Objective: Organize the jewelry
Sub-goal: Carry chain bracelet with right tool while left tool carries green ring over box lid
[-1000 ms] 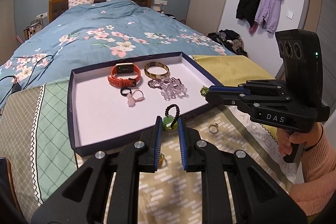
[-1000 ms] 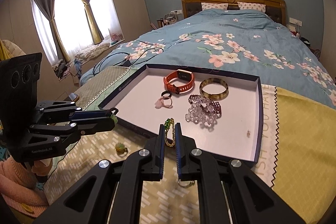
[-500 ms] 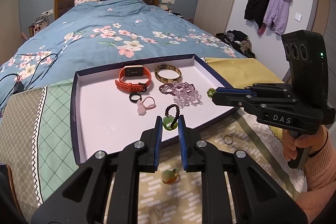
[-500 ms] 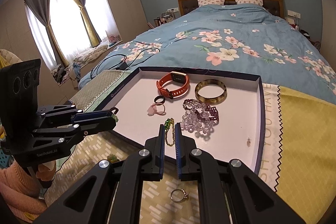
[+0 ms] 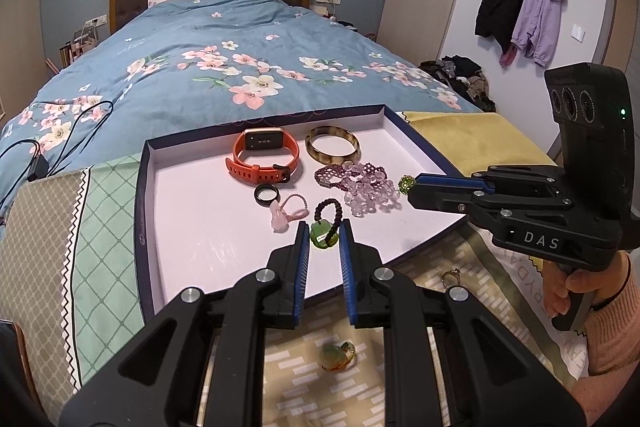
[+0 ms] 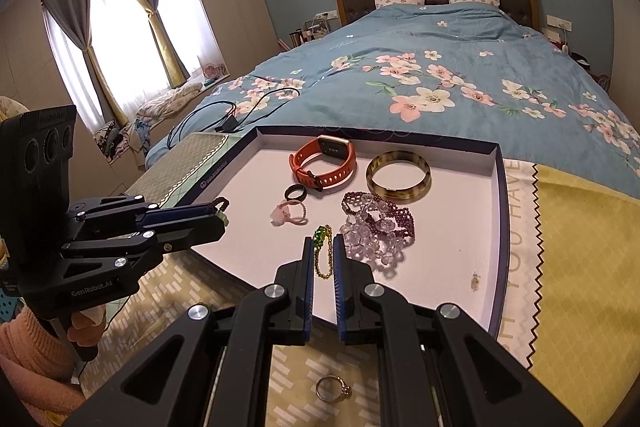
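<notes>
A shallow navy tray (image 5: 141, 187) with a white floor lies at the bed's foot; it also shows in the right wrist view (image 6: 502, 211). In it lie an orange watch (image 5: 262, 155), a tortoiseshell bangle (image 5: 332, 145), a black ring (image 5: 267, 193), a pink ring (image 5: 286, 211) and purple bead bracelets (image 5: 360, 183). My left gripper (image 5: 324, 233) is shut on a green pendant with a dark bead loop (image 5: 322, 233), held over the tray's front. My right gripper (image 6: 324, 241) is shut on a gold chain with a green stone (image 6: 322, 247), also over the tray.
On the patterned cloth before the tray lie a green-stone ring (image 5: 338, 355) and a small gold ring (image 6: 332, 389). A tiny earring (image 6: 475, 281) rests in the tray's right part. Black cables (image 5: 60, 143) lie on the floral bedspread.
Both grippers have moved forward from the tray's front edge to over its floor, each still holding its piece.
</notes>
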Demonstrator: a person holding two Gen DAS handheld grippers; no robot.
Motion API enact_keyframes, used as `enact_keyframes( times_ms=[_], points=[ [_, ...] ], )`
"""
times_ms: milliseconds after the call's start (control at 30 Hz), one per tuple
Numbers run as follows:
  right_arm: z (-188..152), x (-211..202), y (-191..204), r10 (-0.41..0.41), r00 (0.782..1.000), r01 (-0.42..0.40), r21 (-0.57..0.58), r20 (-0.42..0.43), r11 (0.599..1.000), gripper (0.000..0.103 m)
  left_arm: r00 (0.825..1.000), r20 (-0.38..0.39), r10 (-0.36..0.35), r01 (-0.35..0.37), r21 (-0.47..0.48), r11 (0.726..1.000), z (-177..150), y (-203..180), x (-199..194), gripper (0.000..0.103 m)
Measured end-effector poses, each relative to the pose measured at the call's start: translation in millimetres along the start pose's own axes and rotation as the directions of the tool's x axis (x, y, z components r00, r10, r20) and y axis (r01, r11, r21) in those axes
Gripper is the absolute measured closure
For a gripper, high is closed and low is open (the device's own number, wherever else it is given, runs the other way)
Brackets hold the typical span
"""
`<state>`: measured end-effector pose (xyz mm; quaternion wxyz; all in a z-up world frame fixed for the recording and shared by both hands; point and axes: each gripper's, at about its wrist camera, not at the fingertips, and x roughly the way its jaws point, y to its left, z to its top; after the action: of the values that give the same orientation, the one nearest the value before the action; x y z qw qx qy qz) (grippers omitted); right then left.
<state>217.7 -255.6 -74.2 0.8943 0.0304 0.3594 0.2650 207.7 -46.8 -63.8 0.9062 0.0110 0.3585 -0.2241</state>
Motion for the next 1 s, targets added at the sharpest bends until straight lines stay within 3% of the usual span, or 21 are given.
enact_keyframes(
  times_ms=[1000],
  points=[
    [4, 25, -9, -0.037, 0.998, 0.037, -0.001, -0.047, 0.999, 0.096, 0.998, -0.057, 0.021, -0.023, -0.03, 0.999, 4, 7, 29, 0.088]
  ],
)
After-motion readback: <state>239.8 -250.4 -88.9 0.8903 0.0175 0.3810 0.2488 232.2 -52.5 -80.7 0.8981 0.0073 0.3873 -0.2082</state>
